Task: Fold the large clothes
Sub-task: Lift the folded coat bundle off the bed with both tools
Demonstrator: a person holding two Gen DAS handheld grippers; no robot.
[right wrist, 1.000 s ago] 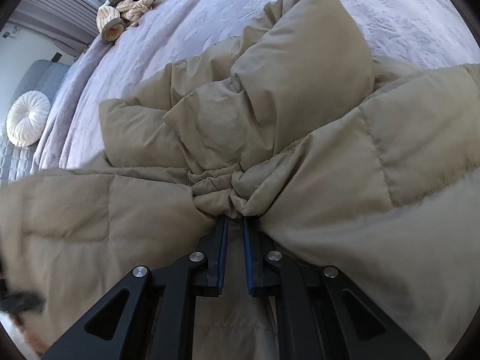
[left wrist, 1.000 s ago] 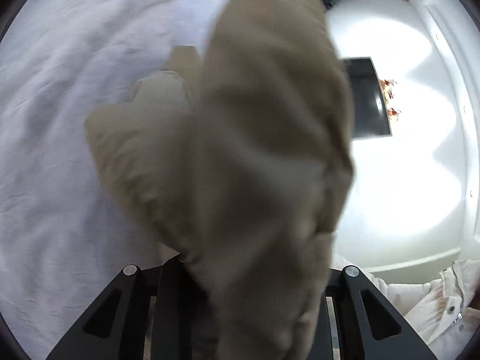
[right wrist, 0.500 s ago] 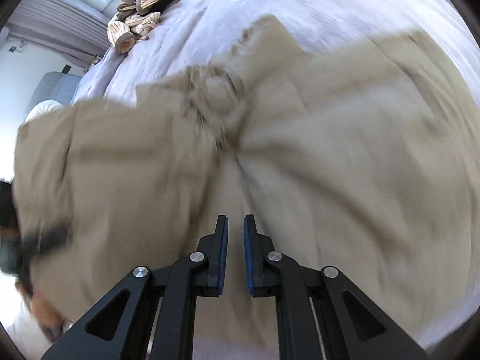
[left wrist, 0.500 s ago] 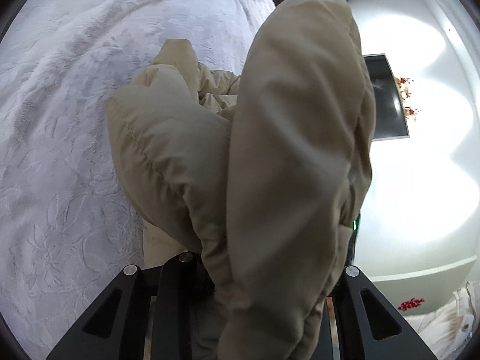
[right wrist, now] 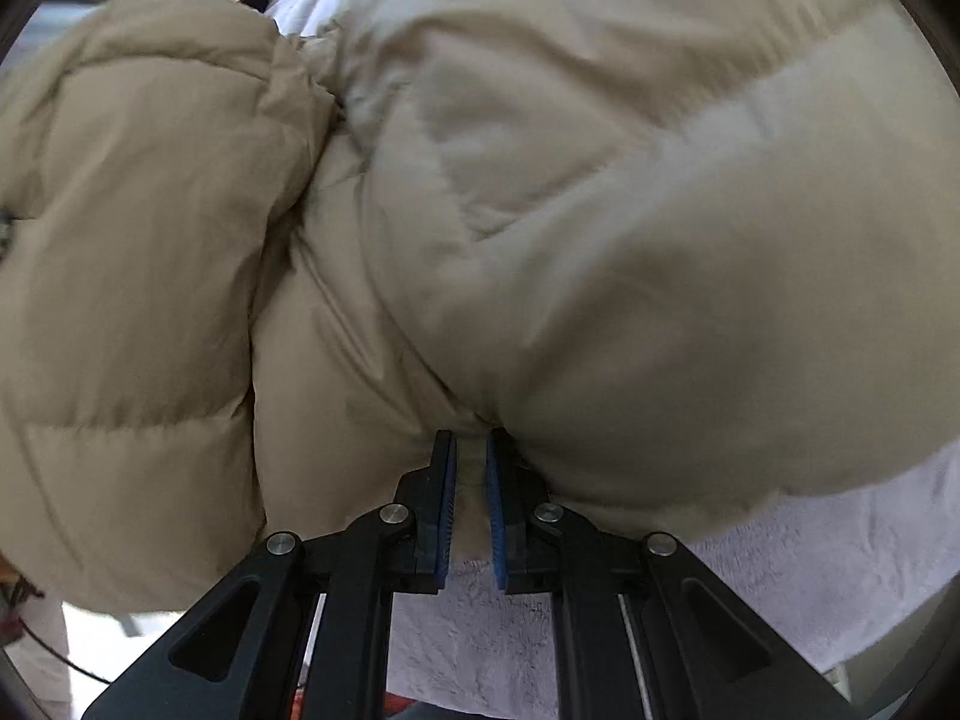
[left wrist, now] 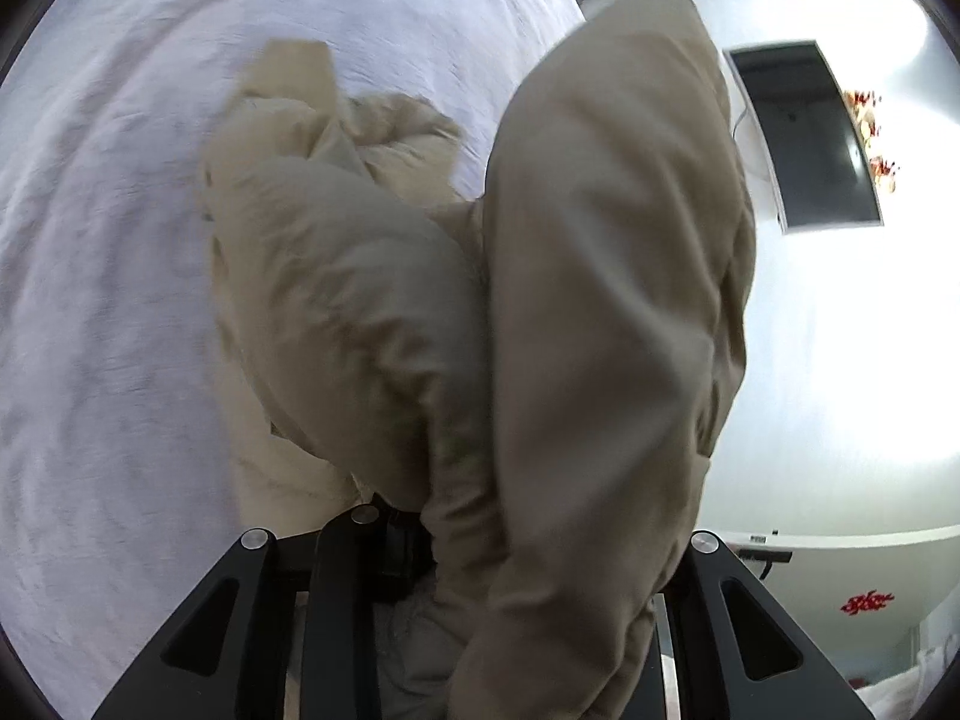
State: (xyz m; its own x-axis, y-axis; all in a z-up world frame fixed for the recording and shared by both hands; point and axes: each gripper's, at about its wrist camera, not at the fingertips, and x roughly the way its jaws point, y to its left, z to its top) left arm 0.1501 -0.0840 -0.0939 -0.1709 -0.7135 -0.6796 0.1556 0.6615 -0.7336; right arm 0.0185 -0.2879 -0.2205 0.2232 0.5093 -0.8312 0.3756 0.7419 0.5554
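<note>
Now we hold the beige puffer jacket (right wrist: 540,228) above the bed (left wrist: 120,300), its long fold running away from both tongs. Right tongs (right wrist: 471,468) and left tongs (left wrist: 456,546), angled downward, pinch its fabric.

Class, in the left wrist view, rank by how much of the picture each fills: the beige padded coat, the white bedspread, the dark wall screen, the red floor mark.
1. beige padded coat, though nearness to the camera swells it
2. white bedspread, close behind
3. dark wall screen
4. red floor mark
</note>
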